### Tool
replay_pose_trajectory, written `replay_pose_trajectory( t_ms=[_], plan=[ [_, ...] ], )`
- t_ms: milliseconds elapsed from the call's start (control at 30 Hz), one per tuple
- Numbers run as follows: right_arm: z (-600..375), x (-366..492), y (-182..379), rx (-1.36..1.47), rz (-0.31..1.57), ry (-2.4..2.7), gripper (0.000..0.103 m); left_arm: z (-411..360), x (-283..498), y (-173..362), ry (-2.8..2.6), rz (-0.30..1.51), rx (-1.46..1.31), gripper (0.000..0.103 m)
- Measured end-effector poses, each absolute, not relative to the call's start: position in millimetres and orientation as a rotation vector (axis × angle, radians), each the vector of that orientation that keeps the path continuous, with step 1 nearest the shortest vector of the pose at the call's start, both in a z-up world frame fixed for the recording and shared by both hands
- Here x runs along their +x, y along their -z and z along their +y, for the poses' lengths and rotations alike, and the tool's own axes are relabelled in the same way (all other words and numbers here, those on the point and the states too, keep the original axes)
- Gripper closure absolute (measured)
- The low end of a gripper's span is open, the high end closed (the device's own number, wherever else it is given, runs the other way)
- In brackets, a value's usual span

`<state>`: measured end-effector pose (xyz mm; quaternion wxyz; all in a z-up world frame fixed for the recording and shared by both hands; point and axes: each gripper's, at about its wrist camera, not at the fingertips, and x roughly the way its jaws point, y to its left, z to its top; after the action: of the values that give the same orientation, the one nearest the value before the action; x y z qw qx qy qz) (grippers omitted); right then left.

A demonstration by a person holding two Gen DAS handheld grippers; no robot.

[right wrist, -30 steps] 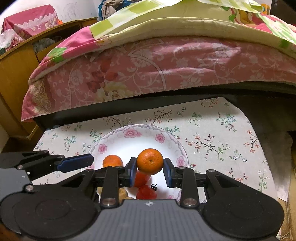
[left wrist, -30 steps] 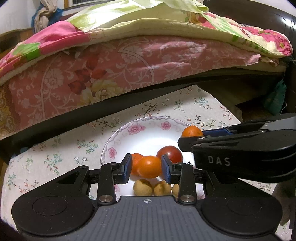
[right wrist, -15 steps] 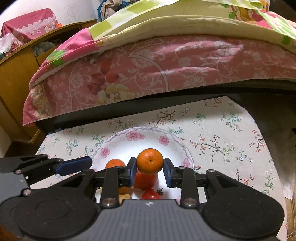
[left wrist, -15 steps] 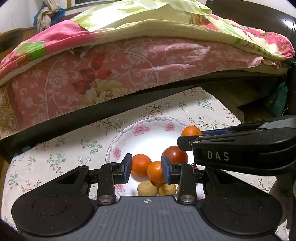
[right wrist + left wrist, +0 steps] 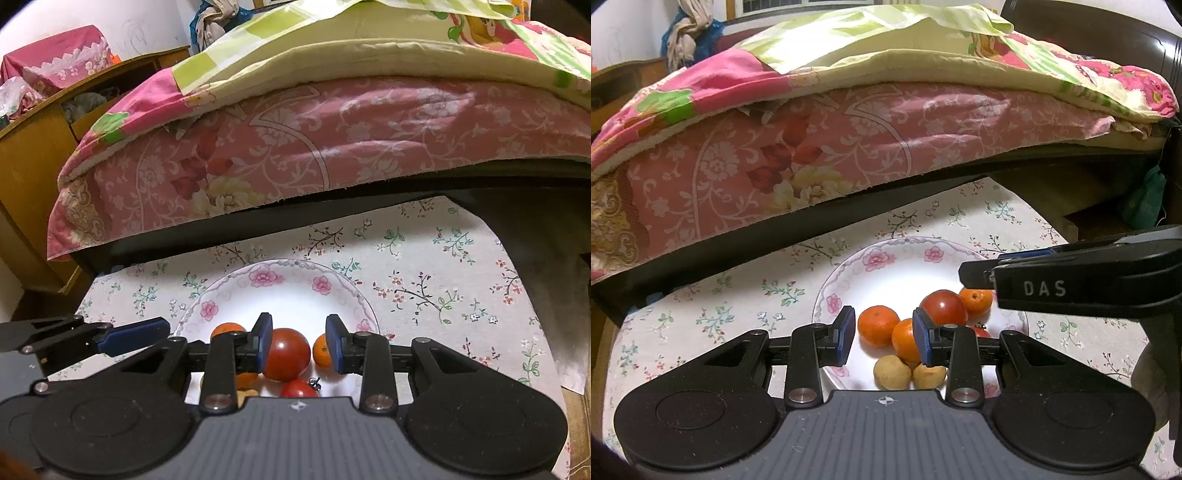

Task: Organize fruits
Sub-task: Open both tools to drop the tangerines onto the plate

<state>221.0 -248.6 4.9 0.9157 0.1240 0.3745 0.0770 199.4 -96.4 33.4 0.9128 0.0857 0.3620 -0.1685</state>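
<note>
A white floral plate (image 5: 897,266) (image 5: 295,291) sits on the flowered tablecloth. It holds three oranges, among them one on the left (image 5: 878,326), one in front (image 5: 905,339) and one on the right (image 5: 976,300) (image 5: 322,350), a large tomato (image 5: 943,307) (image 5: 287,353), a small tomato (image 5: 298,388) and small tan fruits (image 5: 892,372). My left gripper (image 5: 884,338) is open and empty above the plate's near side. My right gripper (image 5: 299,341) is open and empty just above the large tomato and the right orange.
A bed with a pink floral cover (image 5: 812,140) (image 5: 332,140) stands close behind the table. A wooden cabinet (image 5: 33,155) is at the left. The tablecloth (image 5: 443,280) extends to the right of the plate.
Both grippers opened. The left let its orange go onto the plate, then the right let its orange drop beside the large tomato. Both grippers have pulled back and up a little.
</note>
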Motion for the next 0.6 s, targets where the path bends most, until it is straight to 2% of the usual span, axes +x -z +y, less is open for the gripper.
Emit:
replay_pose_trajectory(
  t_ms=[600],
  plan=[
    [-242, 121, -13, 0.188, 0.779, -0.157, 0.072, -84, 117, -43, 0.426, 0.768, 0.189, 0.058]
  ],
)
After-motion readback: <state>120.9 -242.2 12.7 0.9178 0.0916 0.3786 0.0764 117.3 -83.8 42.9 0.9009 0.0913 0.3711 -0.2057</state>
